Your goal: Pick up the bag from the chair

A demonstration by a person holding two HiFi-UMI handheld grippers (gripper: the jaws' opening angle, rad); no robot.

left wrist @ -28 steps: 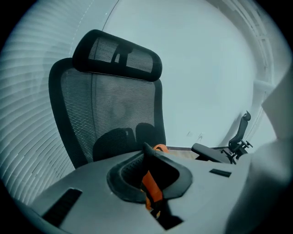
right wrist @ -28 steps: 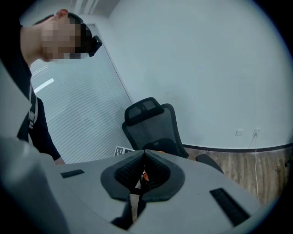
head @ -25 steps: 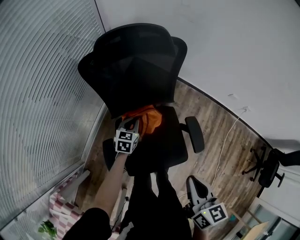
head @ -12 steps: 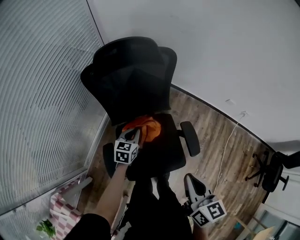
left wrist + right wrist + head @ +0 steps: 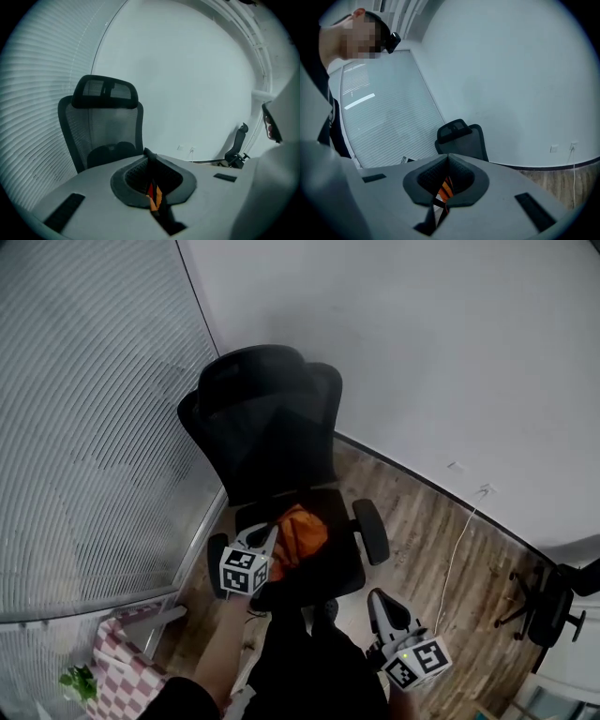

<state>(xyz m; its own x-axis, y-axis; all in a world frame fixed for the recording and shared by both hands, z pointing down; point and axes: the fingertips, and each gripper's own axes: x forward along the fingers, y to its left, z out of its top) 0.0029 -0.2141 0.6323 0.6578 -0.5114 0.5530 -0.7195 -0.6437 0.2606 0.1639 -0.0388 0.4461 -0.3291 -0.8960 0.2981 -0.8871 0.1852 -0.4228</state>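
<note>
Left tongs (image 5: 271, 537) | clamped on orange bag (image 5: 302, 532) | bag over chair seat (image 5: 334, 561)

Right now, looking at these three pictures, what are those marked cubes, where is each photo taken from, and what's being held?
No robot here: a person holds a two-jaw gripper in each hand; the marked cubes are part of them. The wide picture comes from a camera on the person's head, looking down; the other two ride on the grippers. On the wooden floor stands a black mesh office chair. The left gripper is shut, apparently pinching the soft orange bag over the seat. The right gripper hangs shut, holding nothing.
</note>
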